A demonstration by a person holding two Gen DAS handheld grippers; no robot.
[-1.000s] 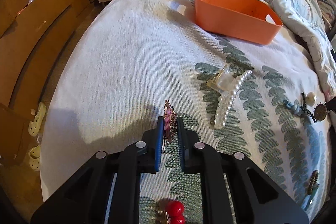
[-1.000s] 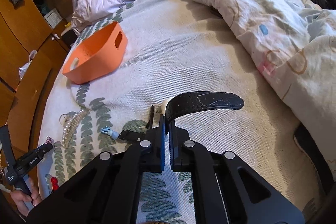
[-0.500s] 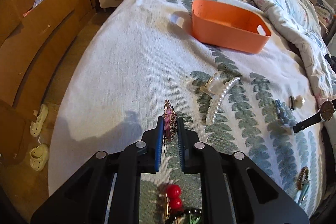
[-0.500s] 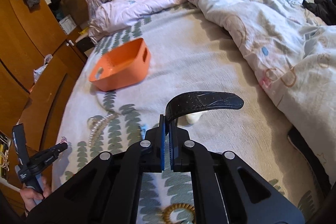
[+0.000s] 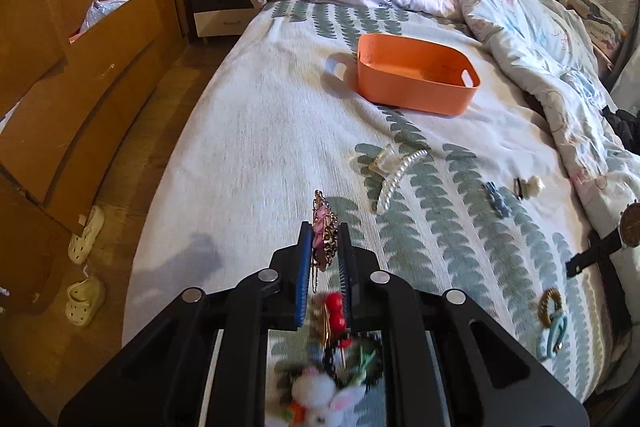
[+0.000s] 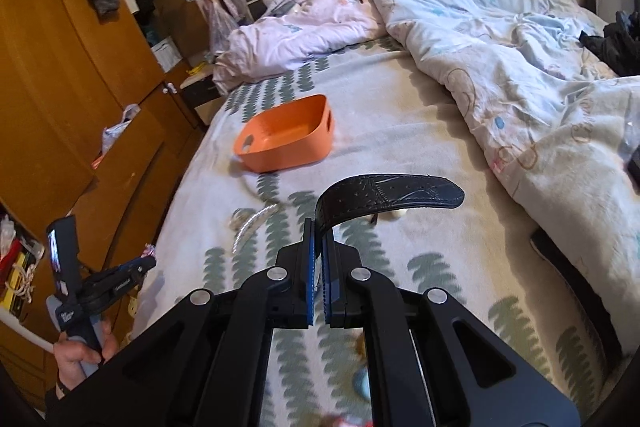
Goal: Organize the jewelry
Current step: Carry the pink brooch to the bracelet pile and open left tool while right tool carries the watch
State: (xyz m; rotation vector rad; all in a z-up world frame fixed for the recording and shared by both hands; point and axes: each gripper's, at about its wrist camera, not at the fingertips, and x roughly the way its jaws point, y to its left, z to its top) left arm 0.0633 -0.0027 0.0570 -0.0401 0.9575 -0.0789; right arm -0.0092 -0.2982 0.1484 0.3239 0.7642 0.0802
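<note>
both grippers are loaded right now. the left gripper has its jaws clamped on a pink and gold brooch, held edge-on with the top poking out past the tips. the right gripper is clamped on the black strap of a watch, and the strap arcs up and off to the right while the dial end hangs out of its own view (you can spot the dial at the far right edge from the left camera).

the orange basket sits further up the bed, open side up and looking empty, well apart from both hands. so i'd read this as the carry step: get each piece over the basket and let go.

tips: bring the tips right above the rim before opening, since the brooch is small and could bounce off the edge. lower the watch in so the dangling half lands inside first, otherwise the strap may drape over the wall. one hand at a time seems safer than crowding both over it.

still lying on the bed: a pearl claw clip, a blue clip, a white pearl hair tie and a beaded ring.
</note>
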